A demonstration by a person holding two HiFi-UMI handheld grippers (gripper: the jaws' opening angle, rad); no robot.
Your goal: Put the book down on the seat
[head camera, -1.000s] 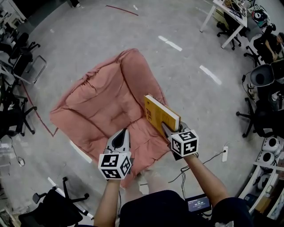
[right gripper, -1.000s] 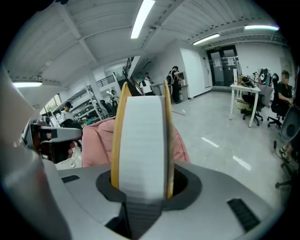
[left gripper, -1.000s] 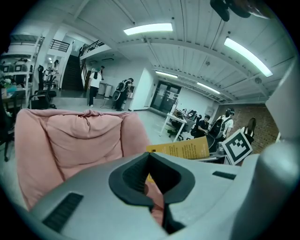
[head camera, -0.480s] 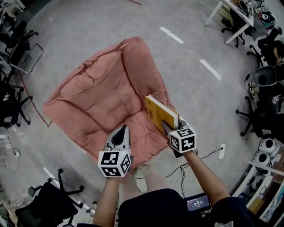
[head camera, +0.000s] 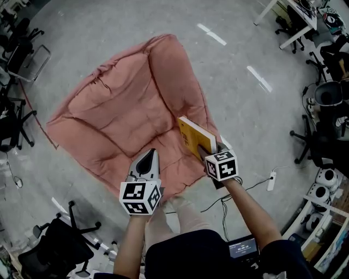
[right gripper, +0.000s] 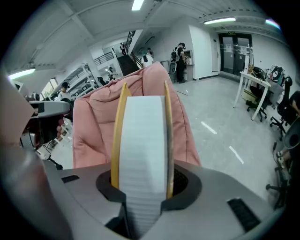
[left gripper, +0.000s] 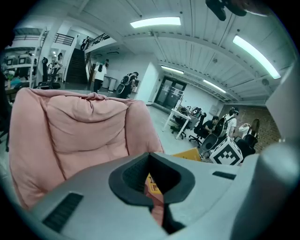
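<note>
The seat is a wide pink cushioned chair on the grey floor, and its padded back fills the left gripper view. A yellow-covered book stands on edge over the seat's front right rim. My right gripper is shut on its near end. In the right gripper view the book's white page block runs up between the jaws of the right gripper. My left gripper hangs over the seat's front edge, shut and holding nothing. From the left gripper the book shows to the right.
Black office chairs stand at the left edge, and another one is at the bottom left. White desks and more chairs are at the top right. A power strip with a cable lies on the floor right of the seat.
The head view has shifted, so the seat now sits higher and further left in the frame. Both grippers keep their spacing. The book stays upright in the right gripper.
</note>
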